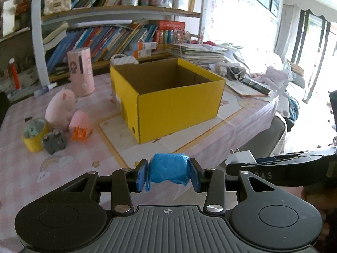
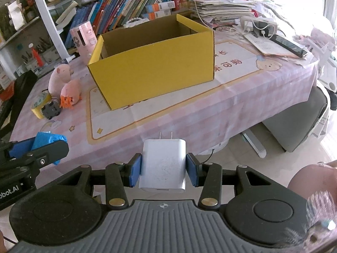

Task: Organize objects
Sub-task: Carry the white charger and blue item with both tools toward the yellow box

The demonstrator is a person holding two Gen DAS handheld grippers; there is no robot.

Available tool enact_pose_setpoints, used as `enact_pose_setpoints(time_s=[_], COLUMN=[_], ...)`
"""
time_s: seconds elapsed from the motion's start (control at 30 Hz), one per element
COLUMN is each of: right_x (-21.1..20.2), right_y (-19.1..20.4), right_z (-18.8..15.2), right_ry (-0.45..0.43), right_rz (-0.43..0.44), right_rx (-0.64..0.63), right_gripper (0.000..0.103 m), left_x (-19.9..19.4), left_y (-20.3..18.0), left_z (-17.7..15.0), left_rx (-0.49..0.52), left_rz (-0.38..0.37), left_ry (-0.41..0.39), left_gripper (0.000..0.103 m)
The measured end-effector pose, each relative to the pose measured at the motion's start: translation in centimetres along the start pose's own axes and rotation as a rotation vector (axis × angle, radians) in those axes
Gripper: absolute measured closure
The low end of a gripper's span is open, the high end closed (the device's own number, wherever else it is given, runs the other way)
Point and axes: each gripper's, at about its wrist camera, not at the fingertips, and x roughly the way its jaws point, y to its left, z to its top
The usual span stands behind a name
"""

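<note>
Far left of the counter (image 1: 88,154), a cluster not yet sorted: yellow tape roll (image 1: 33,136), grey toy (image 1: 55,141), orange clip (image 1: 79,135), two pink plush toys (image 1: 60,108) — all standing close together, some touching. Plush will be soft and light, best pinched across the body; the tape roll is rigid, best taken by its wall. Behind them a pink cylindrical holder (image 1: 81,71), upright.

Left hand-held gripper (image 1: 168,174) is pinching a blue plastic bundle (image 1: 168,170) between its blue pads (image 1: 141,175). It looks like a roll or wad of thin bags — hard to say which from here. Soft, light, compressible; the film is probably slick, so a grip across the thick middle, as now, seems safest. It is held in the air above the near edge of the counter.

Centre: yellow cardboard box (image 2: 153,67), open at the top, interior mostly hidden from both views. Judged to be the destination. Its walls are thin card, likely to shift if bumped.

Right hand-held gripper (image 2: 163,167) is clamped on a white charger plug (image 2: 163,164), pads on its two flat sides, prongs pointing forward toward the box. Hard, smooth shell, light, not fragile; flat faces give good purchase but could slide if the squeeze slackens. It hangs off the counter's near edge, short of the box.
</note>
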Motion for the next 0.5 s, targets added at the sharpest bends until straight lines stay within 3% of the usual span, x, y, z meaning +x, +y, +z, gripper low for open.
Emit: enact_pose_setpoints(time_s=[0.5], right_x=[2.1], right_y=[-1.5], right_z=[2.5], right_ry=[0.020], right_rz=[0.002], right_rx=[0.003], right_gripper=[0.060], left_x=[2.4], left_y=[-0.2], left_z=[2.0], left_rx=[0.003], left_rz=[0.008], left_ry=[-0.007], left_gripper=[0.062])
